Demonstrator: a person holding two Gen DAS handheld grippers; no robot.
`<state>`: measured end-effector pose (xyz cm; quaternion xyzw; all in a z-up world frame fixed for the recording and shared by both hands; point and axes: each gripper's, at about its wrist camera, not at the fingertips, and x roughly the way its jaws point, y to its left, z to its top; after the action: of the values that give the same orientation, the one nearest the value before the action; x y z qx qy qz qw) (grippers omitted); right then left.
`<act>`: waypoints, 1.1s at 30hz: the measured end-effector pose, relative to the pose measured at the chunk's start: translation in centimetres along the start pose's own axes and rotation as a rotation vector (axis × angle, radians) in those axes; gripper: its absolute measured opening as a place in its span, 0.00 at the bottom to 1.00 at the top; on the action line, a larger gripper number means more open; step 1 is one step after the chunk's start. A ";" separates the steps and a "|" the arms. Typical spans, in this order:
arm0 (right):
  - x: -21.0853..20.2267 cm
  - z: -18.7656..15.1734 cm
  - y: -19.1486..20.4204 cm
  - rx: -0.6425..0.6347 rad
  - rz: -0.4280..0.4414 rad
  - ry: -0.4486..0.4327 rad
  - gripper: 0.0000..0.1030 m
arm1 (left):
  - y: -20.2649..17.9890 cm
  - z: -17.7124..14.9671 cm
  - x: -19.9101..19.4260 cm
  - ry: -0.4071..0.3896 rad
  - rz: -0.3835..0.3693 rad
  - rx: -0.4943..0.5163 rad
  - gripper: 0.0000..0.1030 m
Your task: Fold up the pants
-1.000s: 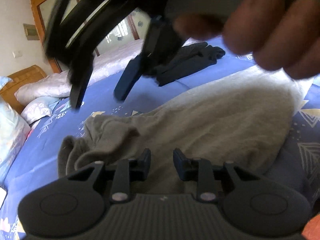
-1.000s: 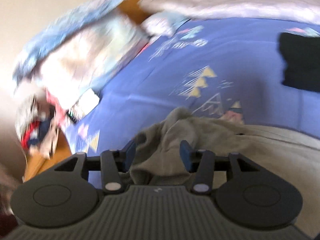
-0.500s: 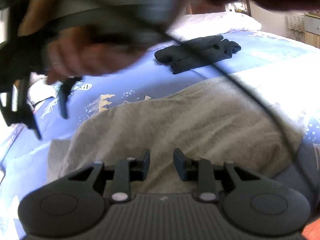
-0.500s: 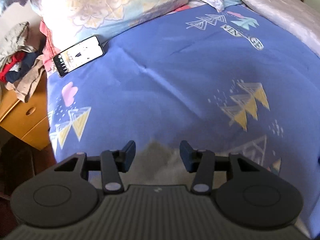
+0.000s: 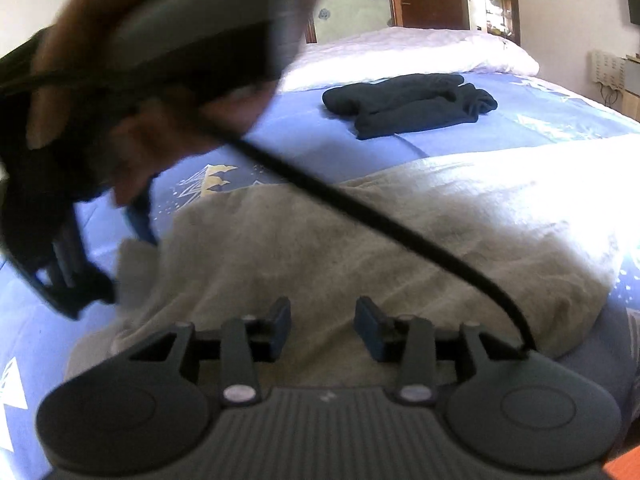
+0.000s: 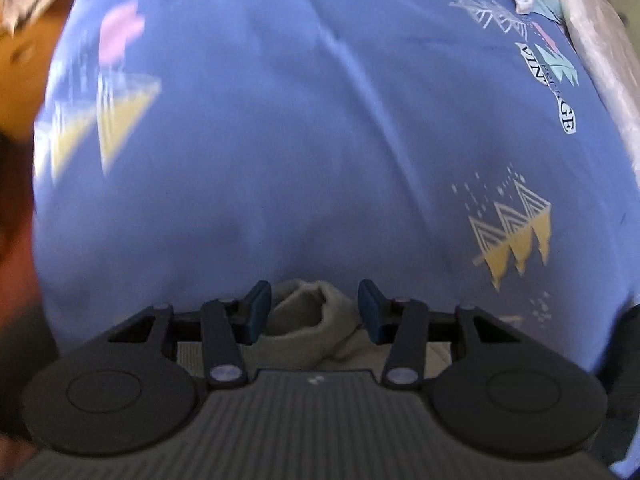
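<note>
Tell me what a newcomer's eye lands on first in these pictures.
The grey pants spread across the blue patterned bedsheet fill the middle of the left wrist view, sunlit at their right end. Behind them a folded dark garment lies near the white quilt. In the right wrist view, a bunched end of the pants sits between the fingers of the right hand-held gripper, whose jaws are closing.

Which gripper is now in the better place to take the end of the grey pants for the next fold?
Probably the right gripper: a bunched end of the grey pants sits between its fingers. The left gripper, its jaws opening, only faces flat cloth.
</note>
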<state>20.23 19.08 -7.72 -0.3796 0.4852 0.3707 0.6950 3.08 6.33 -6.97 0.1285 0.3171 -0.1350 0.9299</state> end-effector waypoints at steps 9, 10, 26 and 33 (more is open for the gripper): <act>-3.6 -3.0 -4.2 0.211 0.038 -0.174 0.13 | 2.9 0.6 -0.7 -0.009 0.004 -0.125 0.40; -4.2 -3.0 -4.6 0.238 0.045 -0.210 0.13 | 3.8 0.7 -0.7 -0.005 0.000 -0.170 0.41; -5.5 -5.9 -11.8 0.687 0.155 -0.435 0.50 | 17.1 -0.7 0.5 0.041 -0.275 -0.838 0.47; -10.9 -20.5 -13.3 0.904 0.135 -0.535 0.50 | 18.8 2.9 5.6 0.067 -0.287 -0.836 0.48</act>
<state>21.16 -6.51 0.02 0.0980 0.4259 0.2522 0.8634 15.21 21.96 -5.33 -0.2996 0.3889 -0.1185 0.8631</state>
